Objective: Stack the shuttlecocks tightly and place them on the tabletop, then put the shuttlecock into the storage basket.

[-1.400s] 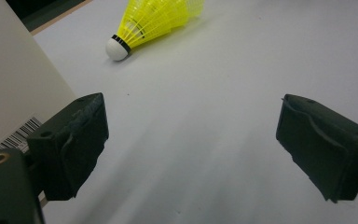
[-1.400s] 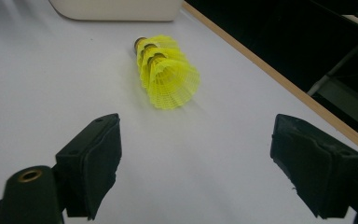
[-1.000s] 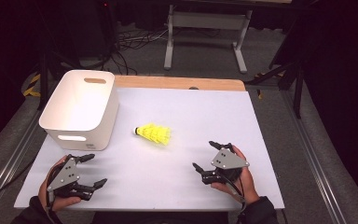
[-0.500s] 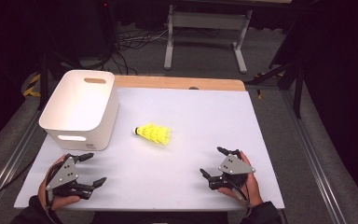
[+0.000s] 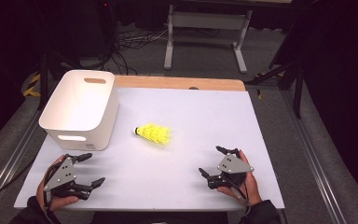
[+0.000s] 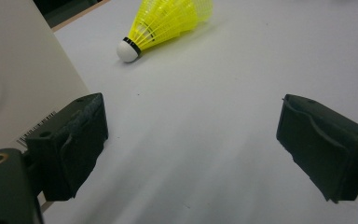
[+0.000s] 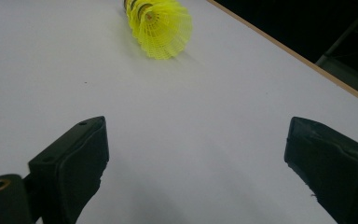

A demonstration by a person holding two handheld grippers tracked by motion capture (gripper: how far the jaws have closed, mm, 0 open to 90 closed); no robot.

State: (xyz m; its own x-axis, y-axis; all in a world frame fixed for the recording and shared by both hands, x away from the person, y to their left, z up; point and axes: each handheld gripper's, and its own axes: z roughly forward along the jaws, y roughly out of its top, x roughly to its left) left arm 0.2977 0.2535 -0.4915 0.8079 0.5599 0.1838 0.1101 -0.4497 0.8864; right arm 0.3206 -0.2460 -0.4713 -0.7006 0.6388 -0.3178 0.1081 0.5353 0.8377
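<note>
I held my left gripper (image 5: 86, 169) low at the near left corner of the table (image 5: 261, 140), jaws spread wide with nothing between them. My right gripper (image 5: 218, 162) rested near the front right edge, its jaws equally far apart and empty. The shuttlecock (image 5: 154, 134) lay on its side in the middle of the table, ahead of both grippers and between them, white cork pointing left toward the bin (image 5: 81, 109), yellow skirt opening to the right. Neither gripper looked clearly closer; the right one faced the open skirt, the left one the cork. The bin stood just beyond my left gripper, apart from the shuttlecock. A barcode sticker (image 6: 37, 127) sat on its near wall, its digits too small to read.
</note>
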